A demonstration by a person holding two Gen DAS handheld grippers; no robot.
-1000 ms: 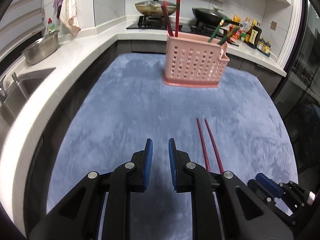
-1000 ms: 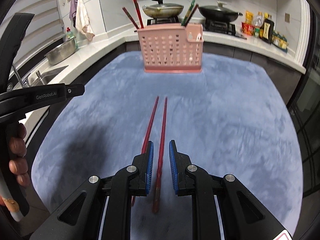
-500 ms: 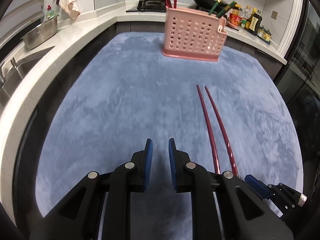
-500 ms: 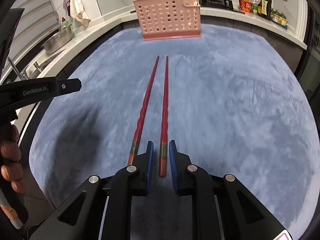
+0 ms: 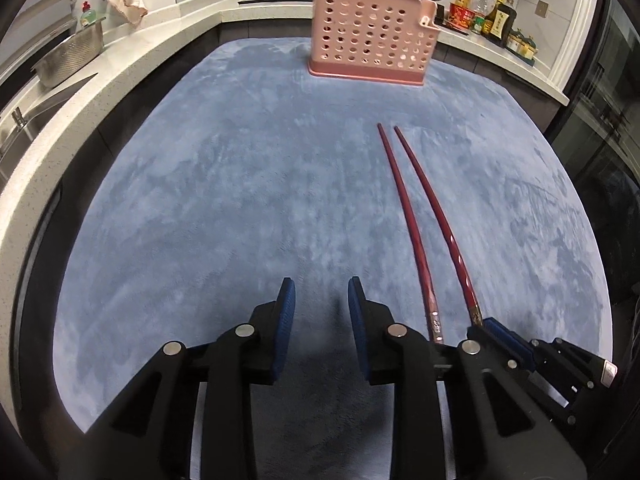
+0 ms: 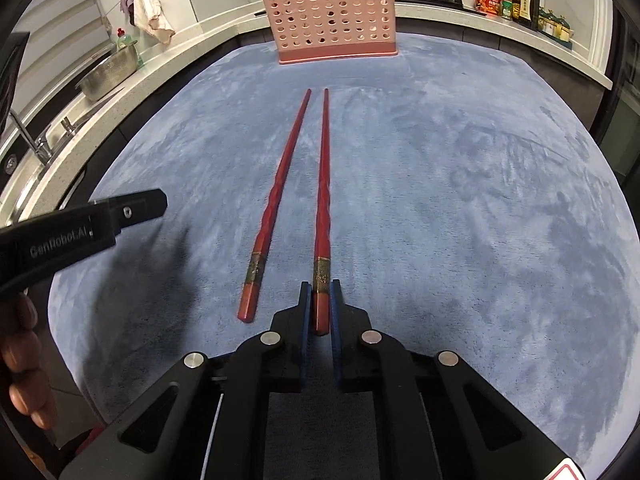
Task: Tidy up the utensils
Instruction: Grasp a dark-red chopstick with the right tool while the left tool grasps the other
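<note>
Overhead, blue mat (image 5: pixel 248 184) (plush), white kitchen counter (image 5: pixel 100 92), pink caddy (image 5: pixel 370 38)

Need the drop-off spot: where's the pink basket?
The pink basket stands upright at the mat's far edge, ahead of the two red chopsticks, before the stove counter.

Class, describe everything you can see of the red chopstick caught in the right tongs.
The red chopstick is slim and glossy, maybe lacquered, with a twisted, faceted shaft and a gold patterned band near its thick end. It lies flat on the blue cloth, tip toward the pink caddy, beside its twin without touching. The right tongs pinch its thick end.
</note>
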